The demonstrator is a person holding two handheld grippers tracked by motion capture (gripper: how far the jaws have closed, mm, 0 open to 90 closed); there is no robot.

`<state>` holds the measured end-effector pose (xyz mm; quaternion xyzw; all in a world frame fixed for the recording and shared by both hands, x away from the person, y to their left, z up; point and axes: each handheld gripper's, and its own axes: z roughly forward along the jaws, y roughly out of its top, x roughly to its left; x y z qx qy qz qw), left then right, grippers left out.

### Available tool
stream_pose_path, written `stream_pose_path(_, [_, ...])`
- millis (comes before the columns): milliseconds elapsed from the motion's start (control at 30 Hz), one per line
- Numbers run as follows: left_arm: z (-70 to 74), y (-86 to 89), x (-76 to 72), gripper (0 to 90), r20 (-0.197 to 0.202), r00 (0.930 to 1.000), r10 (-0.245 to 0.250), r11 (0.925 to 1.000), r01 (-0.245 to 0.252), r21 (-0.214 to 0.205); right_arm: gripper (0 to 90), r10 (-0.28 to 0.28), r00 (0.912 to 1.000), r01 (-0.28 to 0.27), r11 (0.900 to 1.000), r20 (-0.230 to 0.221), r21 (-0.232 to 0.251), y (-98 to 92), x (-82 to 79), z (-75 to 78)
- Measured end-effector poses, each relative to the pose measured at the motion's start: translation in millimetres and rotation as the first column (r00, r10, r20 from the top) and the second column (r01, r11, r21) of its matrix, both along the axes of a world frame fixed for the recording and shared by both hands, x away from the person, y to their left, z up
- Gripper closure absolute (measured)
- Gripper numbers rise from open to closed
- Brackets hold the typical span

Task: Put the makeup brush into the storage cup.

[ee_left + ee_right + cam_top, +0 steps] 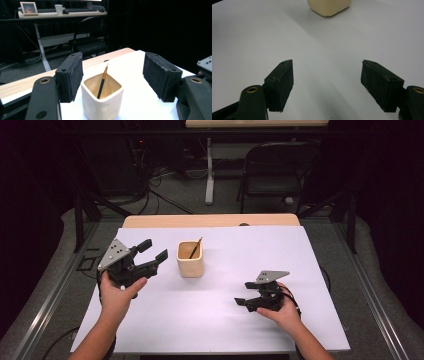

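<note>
The left tool (152, 251) is hovering released just beside the cream cup (190, 259), which is holding a pencil (195, 248) near the bench's (300, 320) far edge; the right tool (243, 293) is resting released, well apart.

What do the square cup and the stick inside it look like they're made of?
The cup looks like glazed ceramic, maybe soft plastic: cream, smooth, thick rounded rim, slightly dimpled walls. The stick looks like a thin pencil or brush: dark shaft, orange-brown upper end. Its material is unclear.
</note>
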<state>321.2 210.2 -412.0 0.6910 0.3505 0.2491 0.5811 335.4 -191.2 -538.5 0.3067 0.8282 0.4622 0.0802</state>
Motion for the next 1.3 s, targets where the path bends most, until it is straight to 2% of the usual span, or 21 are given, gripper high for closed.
stream_pose_path(333, [-21.9,1.0,-15.3,32.8,-0.021,0.9998,-0.004,1.0000,0.004,-0.006,25.9,-0.001,1.0000,0.001,1.0000,0.003,-0.002,0.0,-0.3,0.2])
stream_pose_path(733, [-57.5,1.6,-31.7,32.8,-0.067,0.9978,-0.001,0.9996,-0.001,-0.027,25.9,0.000,1.0000,0.000,1.0000,0.010,-0.002,-0.7,-1.0,1.0])
stream_pose_path(1000, [-79.2,6.8,-39.5,32.8,-0.095,0.9953,0.021,0.9991,-0.024,-0.034,25.9,0.005,0.9999,-0.005,1.0000,0.010,-0.005,-0.1,-1.1,0.0])
stream_pose_path(1167, [-92.9,9.6,-42.9,32.8,-0.115,0.9928,0.033,0.9992,-0.036,-0.021,25.9,0.003,1.0000,-0.003,1.0000,0.006,-0.003,-0.8,-1.0,0.1])
stream_pose_path(1300, [-102.1,10.7,-42.9,32.8,-0.116,0.9927,0.034,0.9993,-0.036,-0.011,25.9,0.002,1.0000,-0.002,1.0000,0.005,-0.001,-0.2,-1.0,-0.5])
